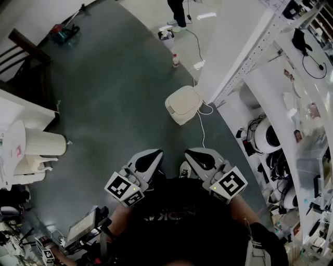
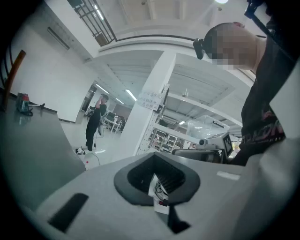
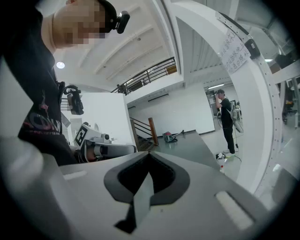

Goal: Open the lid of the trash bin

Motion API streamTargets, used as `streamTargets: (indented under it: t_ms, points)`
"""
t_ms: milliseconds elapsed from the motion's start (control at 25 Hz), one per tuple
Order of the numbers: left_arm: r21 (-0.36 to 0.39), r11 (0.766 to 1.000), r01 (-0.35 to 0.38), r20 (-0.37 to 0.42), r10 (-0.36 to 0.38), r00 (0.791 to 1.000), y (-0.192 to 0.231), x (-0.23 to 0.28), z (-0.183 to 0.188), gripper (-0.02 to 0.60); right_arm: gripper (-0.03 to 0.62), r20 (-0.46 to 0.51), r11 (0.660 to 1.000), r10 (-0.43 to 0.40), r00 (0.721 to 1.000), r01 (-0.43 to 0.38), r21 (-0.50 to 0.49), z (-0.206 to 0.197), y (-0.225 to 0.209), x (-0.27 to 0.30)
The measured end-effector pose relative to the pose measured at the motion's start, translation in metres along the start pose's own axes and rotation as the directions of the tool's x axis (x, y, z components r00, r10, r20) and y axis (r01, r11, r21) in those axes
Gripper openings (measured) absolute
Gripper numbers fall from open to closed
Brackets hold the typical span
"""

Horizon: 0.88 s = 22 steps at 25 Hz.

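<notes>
Left gripper: held low in front of the wearer, just above the dark shirt. Its own view shows the two jaws pressed together with nothing between them.
Right gripper: right alongside the left one and about level with it. Its jaws are also closed up tight and empty.
Marker cubes: one sits at the back of each gripper, and both are easy to see from above.
Trash bin: a small cream bin standing on the dark grey floor. It is ahead of both grippers and well apart from them, just beside the foot of the white pillar.
Lid: down flat on the bin, with neither gripper anywhere near it.
Cable: a white lead trails across the floor past the right side of the bin and loops at the pillar base.
Bottle: small and upright on the floor, beyond the bin.
Bystander: dressed in dark clothes and standing farther back on the pale floor. Both gripper views catch this person too.
Paper cups: a white stack lying on its side at the far left.
Shelving: white racks run down the right side, cluttered with gear.
</notes>
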<state>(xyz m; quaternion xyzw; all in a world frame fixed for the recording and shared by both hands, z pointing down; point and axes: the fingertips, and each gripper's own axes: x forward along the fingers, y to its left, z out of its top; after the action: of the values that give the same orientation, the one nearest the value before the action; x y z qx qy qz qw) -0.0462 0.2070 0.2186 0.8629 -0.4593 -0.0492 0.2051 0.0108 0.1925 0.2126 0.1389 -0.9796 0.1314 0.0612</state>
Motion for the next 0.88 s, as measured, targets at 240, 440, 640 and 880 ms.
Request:
streamTargets:
  t_ms: [240,440,640,880]
  points:
    - [0.001,1.0,-0.006,-0.001,0.006,1.0,0.001,-0.008,-0.005,0.002,0.006,0.013,1.0,0.004,1.0,-0.003,-0.013,0.002,0.003,0.0]
    - [0.004,1.0,-0.008,0.004,0.008,1.0,0.0,-0.01,-0.004,0.002,0.006,0.021,1.0,0.008,1.0,-0.008,-0.015,0.004,0.005,0.0]
    - [0.013,1.0,-0.015,0.001,0.015,1.0,0.002,-0.014,-0.004,0.002,0.008,0.032,0.999,0.024,0.999,-0.023,-0.025,0.008,0.008,0.0]
    - [0.006,1.0,-0.018,-0.014,0.018,1.0,0.006,-0.012,-0.002,0.002,0.008,0.054,1.0,-0.01,0.998,0.009,0.017,0.012,-0.007,-0.005]
